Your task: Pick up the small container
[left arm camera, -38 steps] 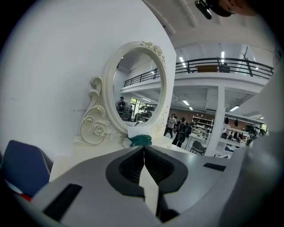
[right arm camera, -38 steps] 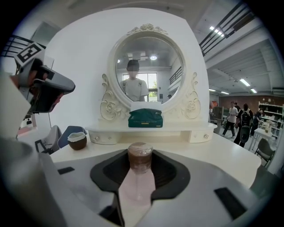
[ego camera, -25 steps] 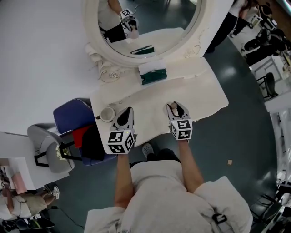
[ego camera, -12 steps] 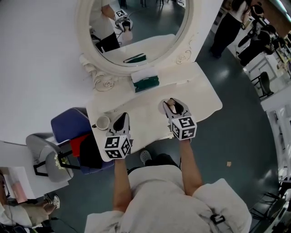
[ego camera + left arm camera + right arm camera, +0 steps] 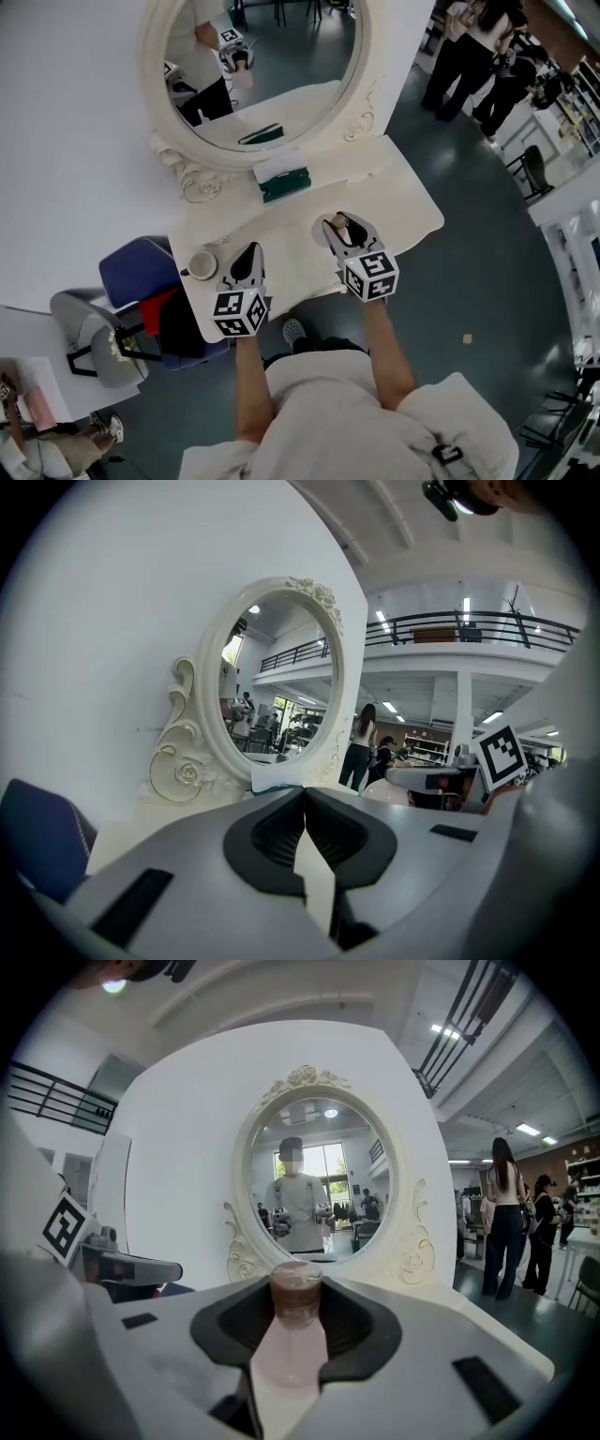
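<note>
R gripper (image 5: 296, 1288) near the cream-white bench's (image 5: 412, 202) front edge, jaws gripping the small pale-pink container w/ brown cap (image 5: 291, 1354). L gripper (image 5: 303, 797) beside it, jaws closed, empty. Round white cup (image 5: 201, 264) at left edge. Oval white-framed mirror (image 5: 253, 75) at rear.

We see the mirror (image 5: 253, 75) standing at the back of the table (image 5: 403, 202), against the wall, with a folded stack (image 5: 284, 178) lying on the table just in front of its base. The cup (image 5: 201, 264) sits at the table's left end, just left of the left gripper (image 5: 249, 249), and the right gripper (image 5: 337, 225) is further right, with the small container (image 5: 295, 1307) upright between its jaws. A chair (image 5: 136, 272) stands left of the table, and bystanders (image 5: 469, 47) stand well apart at the far right.
</note>
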Demonstrator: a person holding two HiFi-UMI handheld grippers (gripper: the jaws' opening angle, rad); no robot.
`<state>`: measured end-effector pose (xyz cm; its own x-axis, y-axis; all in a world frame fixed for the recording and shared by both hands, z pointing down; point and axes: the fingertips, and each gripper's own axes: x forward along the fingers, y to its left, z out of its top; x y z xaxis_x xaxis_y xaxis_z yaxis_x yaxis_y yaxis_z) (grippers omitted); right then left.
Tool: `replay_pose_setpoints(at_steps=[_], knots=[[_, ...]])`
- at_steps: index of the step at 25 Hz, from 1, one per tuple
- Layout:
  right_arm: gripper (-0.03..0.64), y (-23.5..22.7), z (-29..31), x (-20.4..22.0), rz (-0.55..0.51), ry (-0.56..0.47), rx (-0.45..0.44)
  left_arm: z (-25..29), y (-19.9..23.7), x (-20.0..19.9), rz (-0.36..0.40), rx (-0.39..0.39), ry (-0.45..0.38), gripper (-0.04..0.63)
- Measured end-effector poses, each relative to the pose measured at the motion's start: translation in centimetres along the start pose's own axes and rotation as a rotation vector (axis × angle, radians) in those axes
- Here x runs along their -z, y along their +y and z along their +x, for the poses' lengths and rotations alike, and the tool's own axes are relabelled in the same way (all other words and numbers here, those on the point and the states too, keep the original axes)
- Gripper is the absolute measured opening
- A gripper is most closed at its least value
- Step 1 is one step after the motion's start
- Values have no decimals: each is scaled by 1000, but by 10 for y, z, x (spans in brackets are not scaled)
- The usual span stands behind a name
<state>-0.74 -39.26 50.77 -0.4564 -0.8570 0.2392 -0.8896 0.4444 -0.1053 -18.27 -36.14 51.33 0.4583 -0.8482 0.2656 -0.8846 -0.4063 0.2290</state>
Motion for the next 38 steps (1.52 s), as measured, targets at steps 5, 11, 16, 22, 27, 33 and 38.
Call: replay_pose_setpoints(at_steps=[5,11,16,22,27,33,38], knots=[[149,1,-17,-3,7,0,-30,-6,-20,-4,-9,-6,-13,28],[149,-4,-46,-9,-6,-8,-45,-19,-40,-2,-19,-34,-25,28],[149,-8,-75,-11,-19,-21,-45,-33,-61,6,-20,-50,-26,28],[149,-13,-106,-11,-18,-28,-53,-49,-91,16,-1,-62,-16,28],[149,-15,-122,-7,-15,-30,-61,-61,-105,23,15,-78,-11,28],[149,-12,-137,1,-44,-11,-69,-74,-117,31,23,-87,-2,28],[149,-10,-148,13,-24,-11,-67,-87,-122,39,33,-99,9,28]])
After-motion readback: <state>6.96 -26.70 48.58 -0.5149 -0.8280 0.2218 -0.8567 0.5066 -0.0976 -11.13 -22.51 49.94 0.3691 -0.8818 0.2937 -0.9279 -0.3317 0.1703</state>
